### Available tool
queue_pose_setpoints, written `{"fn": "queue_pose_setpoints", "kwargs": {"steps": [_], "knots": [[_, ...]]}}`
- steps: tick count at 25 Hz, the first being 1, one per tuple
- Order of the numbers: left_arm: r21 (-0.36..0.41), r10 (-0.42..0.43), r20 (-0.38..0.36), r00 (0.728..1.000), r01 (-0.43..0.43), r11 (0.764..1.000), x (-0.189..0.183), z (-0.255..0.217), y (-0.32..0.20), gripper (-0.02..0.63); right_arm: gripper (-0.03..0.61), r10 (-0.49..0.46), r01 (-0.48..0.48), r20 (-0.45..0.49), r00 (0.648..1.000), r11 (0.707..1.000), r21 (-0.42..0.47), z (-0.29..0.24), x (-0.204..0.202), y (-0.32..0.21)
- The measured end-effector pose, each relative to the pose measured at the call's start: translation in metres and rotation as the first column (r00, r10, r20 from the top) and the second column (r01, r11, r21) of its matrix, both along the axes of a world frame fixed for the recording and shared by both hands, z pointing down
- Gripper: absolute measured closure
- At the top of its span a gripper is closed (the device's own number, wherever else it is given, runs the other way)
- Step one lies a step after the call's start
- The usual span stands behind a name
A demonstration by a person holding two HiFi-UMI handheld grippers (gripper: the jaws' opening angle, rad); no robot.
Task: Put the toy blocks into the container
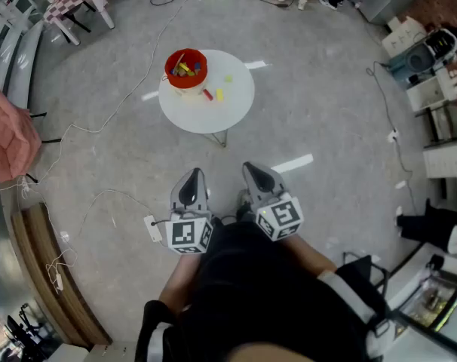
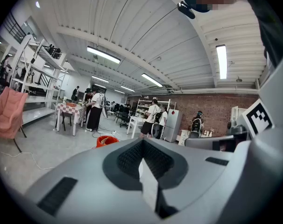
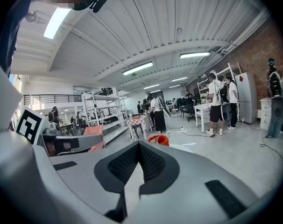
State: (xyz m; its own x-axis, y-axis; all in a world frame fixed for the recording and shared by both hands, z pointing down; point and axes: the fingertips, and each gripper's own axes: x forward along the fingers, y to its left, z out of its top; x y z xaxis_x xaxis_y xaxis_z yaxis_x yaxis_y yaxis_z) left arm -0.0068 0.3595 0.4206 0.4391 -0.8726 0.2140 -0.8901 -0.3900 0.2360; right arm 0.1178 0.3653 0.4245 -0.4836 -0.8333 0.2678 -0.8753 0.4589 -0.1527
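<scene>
Grey left gripper [image 2: 142, 148] [image 1: 192, 179]: jaws closed flat against each other with nothing between them.
Right gripper [image 3: 137, 149] [image 1: 257, 175]: jaws likewise fully together and holding nothing.
Gripper position: both are held low and close to the person's body, side by side and just apart, tips pointing forward toward the table.
Marker cubes: one sits at the rear of each gripper, left [image 1: 189, 234] and right [image 1: 281, 217], just in front of the person's dark clothing.
Table [image 1: 213, 115]: round and white, standing on the floor well ahead of both grippers.
Container [image 1: 185, 68]: a red bucket at the far left edge of the table top. It also shows as a small red shape beyond the jaws in the left gripper view [image 2: 105, 140] and the right gripper view [image 3: 159, 139].
Toy blocks [image 1: 185, 69]: several small coloured pieces lie inside the container.
Loose pieces: a red block [image 1: 207, 94] and a yellow block [image 1: 219, 94] lie on the table just beside the container. A yellow-green block [image 1: 228, 78] lies a little farther right.
Floor [image 1: 326, 111]: pale grey concrete.
Pink chair [image 1: 10, 138]: at the left edge of the head view, well apart from the table.
People [image 2: 95, 110]: standing in the background.
</scene>
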Motion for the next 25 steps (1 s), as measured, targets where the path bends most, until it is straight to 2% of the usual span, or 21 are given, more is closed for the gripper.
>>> {"fn": "queue_pose_setpoints", "kwargs": {"steps": [11, 25], "knots": [[0.004, 0.020, 0.001, 1.000, -0.020, 1.000, -0.009, 0.004, 0.001, 0.617, 0.583, 0.003, -0.003, 0.013, 1.000, 1.000, -0.002, -0.002, -0.013, -0.001], [-0.006, 0.064, -0.003, 0.998, -0.064, 0.998, -0.072, 0.014, 0.007, 0.617, 0.583, 0.055, -0.055, 0.001, 0.998, 0.998, -0.004, 0.007, -0.070, 0.004]]}}
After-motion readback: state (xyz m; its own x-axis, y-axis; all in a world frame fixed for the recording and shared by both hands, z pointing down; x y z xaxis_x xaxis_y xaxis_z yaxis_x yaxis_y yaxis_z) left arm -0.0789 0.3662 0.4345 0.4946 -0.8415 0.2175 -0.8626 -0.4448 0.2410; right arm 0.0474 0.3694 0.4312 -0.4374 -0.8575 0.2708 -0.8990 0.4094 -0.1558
